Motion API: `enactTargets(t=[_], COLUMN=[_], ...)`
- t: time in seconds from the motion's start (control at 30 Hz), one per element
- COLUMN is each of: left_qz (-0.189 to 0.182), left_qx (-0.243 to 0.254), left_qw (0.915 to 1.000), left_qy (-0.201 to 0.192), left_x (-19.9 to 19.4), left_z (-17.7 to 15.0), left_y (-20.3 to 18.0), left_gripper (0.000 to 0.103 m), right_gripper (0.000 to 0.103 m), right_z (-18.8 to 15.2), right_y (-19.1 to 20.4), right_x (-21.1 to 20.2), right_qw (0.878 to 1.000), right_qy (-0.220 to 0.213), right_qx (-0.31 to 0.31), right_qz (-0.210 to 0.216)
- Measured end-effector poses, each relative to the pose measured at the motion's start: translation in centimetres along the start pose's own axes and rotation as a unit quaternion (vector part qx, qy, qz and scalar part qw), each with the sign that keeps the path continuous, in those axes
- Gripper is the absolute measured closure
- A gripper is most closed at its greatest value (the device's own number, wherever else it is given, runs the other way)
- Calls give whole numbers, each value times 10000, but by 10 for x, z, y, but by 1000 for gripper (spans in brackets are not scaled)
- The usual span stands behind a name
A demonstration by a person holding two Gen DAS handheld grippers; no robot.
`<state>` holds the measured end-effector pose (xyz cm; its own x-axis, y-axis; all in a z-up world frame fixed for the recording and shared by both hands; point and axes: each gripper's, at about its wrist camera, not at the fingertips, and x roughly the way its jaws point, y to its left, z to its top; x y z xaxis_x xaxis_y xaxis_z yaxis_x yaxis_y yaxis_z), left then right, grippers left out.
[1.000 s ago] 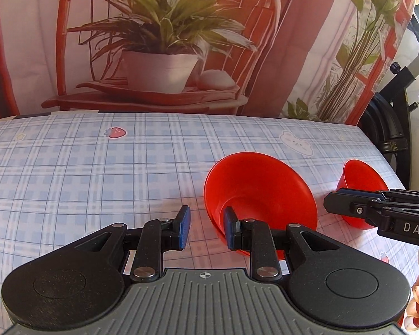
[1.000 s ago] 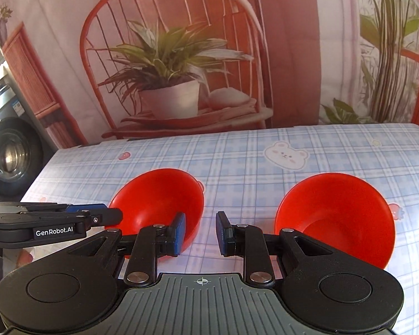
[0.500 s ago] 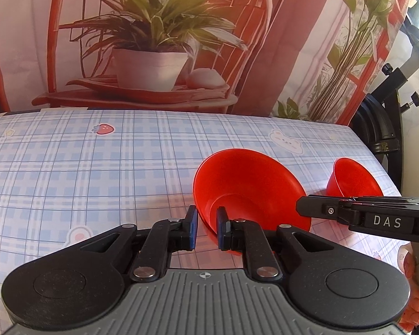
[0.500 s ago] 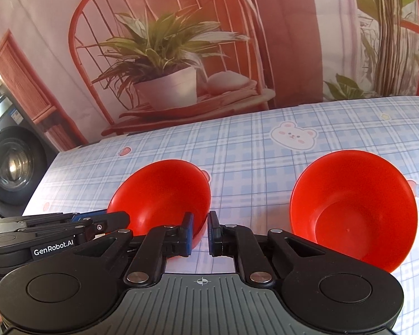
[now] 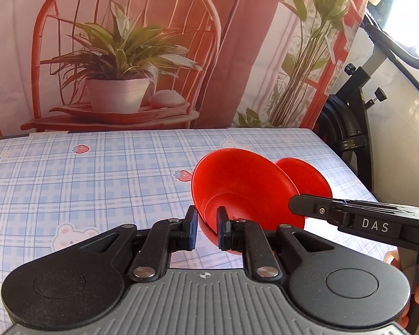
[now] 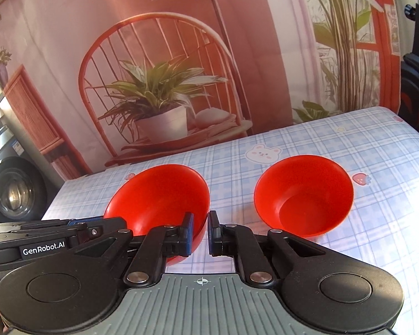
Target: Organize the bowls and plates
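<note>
Two red bowls are in play over a blue checked tablecloth [image 5: 97,173]. My left gripper [image 5: 206,227] is shut on the near rim of one red bowl [image 5: 243,189], which is lifted and tilted. My right gripper [image 6: 200,233] is shut on the right rim of that same bowl [image 6: 159,195], with the left gripper [image 6: 78,229] gripping it from the left side. The second red bowl [image 6: 304,195] sits on the cloth to the right; in the left wrist view it [image 5: 307,176] shows behind the held bowl. The right gripper's body [image 5: 363,223] crosses the right side.
A printed backdrop with a chair and potted plant [image 5: 120,83] hangs behind the table. A black exercise machine [image 5: 354,117] stands past the table's right edge. A washing machine [image 6: 11,195] stands to the left of the table.
Both grippers closed from open onto the left bowl's rim. The bowl then rose off the cloth and tilted, moving closer to the second bowl.
</note>
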<state>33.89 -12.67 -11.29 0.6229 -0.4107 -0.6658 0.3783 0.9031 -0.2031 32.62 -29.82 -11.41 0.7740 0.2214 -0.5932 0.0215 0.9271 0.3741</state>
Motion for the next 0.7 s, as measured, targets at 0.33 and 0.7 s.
enactTargets(t=[0.33,0.7], left_qz=[-352,-449], left_qx=[228,497], left_qw=[9991,9970], left_qy=[57,387], left_x=[-18,-11], left_z=[-23,-48], left_y=[-45,-71], left_gripper=[88,86], right_gripper=[93,92], right_z=[-40,-70], right_y=[-30,-52], right_x=[-63,-86], right_qw=[9961,9933], right_qy=[-522,-529], right_qx=[701,1005], right_qz=[-134,-200])
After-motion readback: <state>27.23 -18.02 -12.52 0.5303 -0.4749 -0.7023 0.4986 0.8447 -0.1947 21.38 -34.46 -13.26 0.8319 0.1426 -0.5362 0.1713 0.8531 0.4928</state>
